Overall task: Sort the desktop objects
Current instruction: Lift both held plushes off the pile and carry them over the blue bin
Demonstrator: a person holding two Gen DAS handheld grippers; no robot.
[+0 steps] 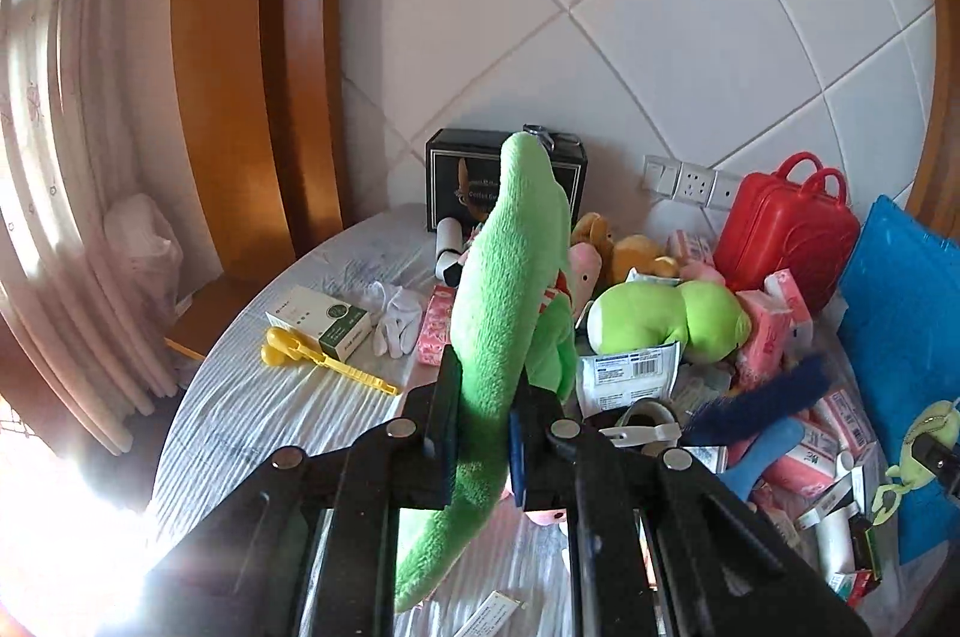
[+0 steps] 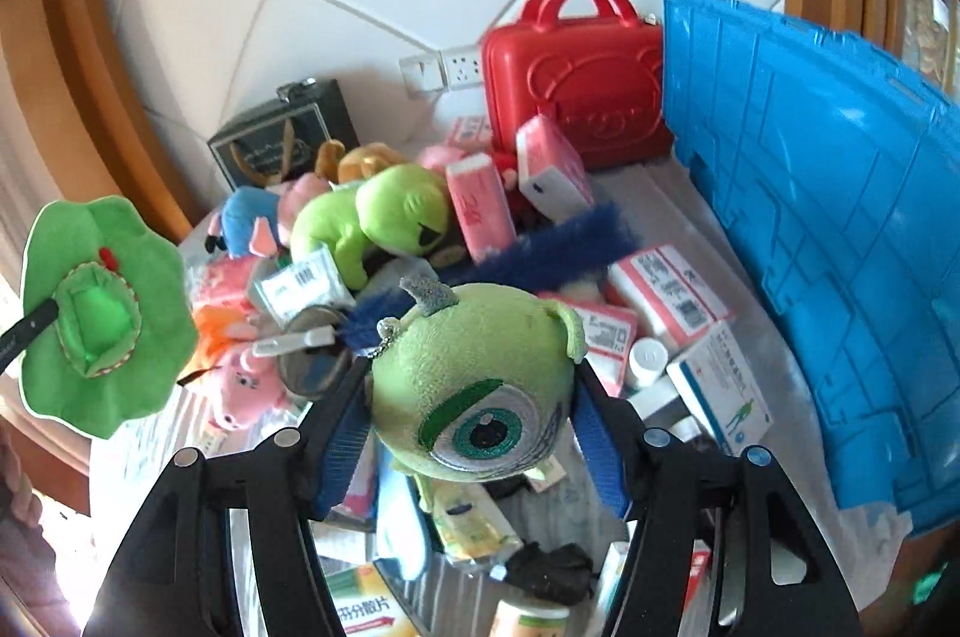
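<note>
Left gripper fingers pinched flat green plush by its edge, right gripper clamped the one-eyed plush, both clear above the pile for sorting.

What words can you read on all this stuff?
"分散片": orange-and-green box at the bottom of the right wrist view, only partly in frame.
Gold lettering on the black box: too blurred to read.
Print on the barcode packet, pink packs and medicine boxes: too small to read.
</note>
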